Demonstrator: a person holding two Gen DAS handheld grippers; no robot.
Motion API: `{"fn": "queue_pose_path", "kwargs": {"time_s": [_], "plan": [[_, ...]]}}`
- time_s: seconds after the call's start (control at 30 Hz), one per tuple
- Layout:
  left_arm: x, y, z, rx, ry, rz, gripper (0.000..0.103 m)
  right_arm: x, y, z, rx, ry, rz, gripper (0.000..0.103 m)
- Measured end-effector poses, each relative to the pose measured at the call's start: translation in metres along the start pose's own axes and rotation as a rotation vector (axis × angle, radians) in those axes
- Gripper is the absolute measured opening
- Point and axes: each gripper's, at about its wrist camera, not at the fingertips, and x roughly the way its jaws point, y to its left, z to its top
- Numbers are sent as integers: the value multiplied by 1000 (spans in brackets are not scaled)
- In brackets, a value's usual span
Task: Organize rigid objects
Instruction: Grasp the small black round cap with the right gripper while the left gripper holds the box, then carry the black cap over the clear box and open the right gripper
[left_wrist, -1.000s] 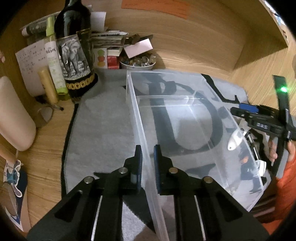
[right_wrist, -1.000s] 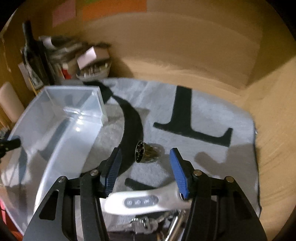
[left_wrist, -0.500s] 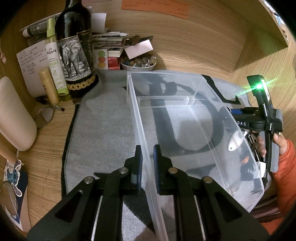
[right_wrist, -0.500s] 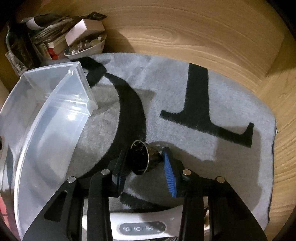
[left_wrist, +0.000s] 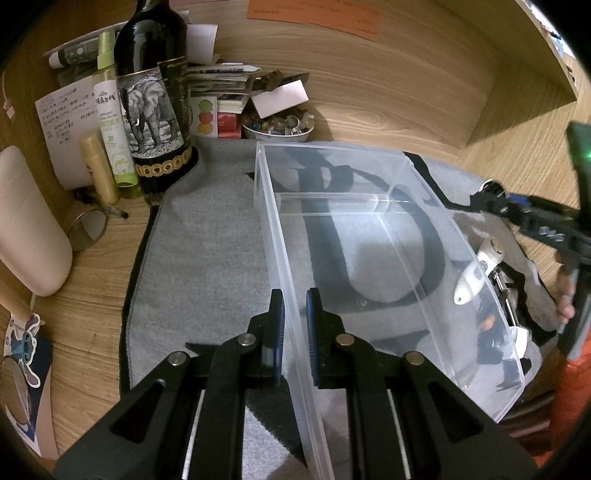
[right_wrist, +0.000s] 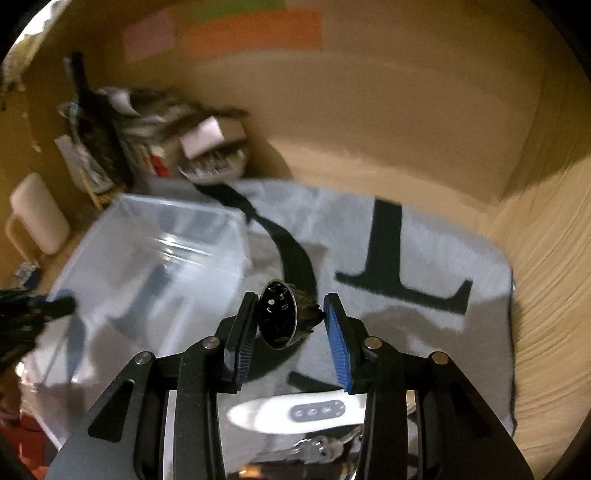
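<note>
A clear plastic bin (left_wrist: 369, 236) stands on the grey mat; it is empty. My left gripper (left_wrist: 294, 325) is shut on the bin's near left wall. My right gripper (right_wrist: 291, 325) is shut on a small black and gold cylindrical part (right_wrist: 284, 317) and holds it above the mat, right of the bin (right_wrist: 147, 258). In the left wrist view the right gripper (left_wrist: 495, 199) shows at the bin's right side. A white handle with buttons (right_wrist: 295, 411) and a metal corkscrew-like tool (right_wrist: 317, 448) lie on the mat below the right gripper.
A dark bottle with an elephant label (left_wrist: 155, 103), a green spray bottle (left_wrist: 110, 110), a bowl of small stones (left_wrist: 277, 127) and papers stand at the back left. A beige rounded object (left_wrist: 26, 221) is at the left. Wooden walls enclose the desk.
My right gripper closed on the black and gold part and lifted it off the mat, toward the bin. The left gripper kept its hold on the bin wall.
</note>
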Motion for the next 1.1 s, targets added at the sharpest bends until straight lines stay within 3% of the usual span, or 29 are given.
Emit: {"fn": "queue_pose_path", "kwargs": {"time_s": [0.23, 0.47, 1.1], "plan": [[0, 0, -1, 0, -4, -1, 12, -18, 34, 13, -60, -70, 55, 34], [-1, 0, -1, 5, -5, -2, 12, -13, 66, 15, -111, -69, 115, 34], [-1, 1, -3, 0, -20, -14, 12, 51, 128, 21, -265, 121, 199, 34]]}}
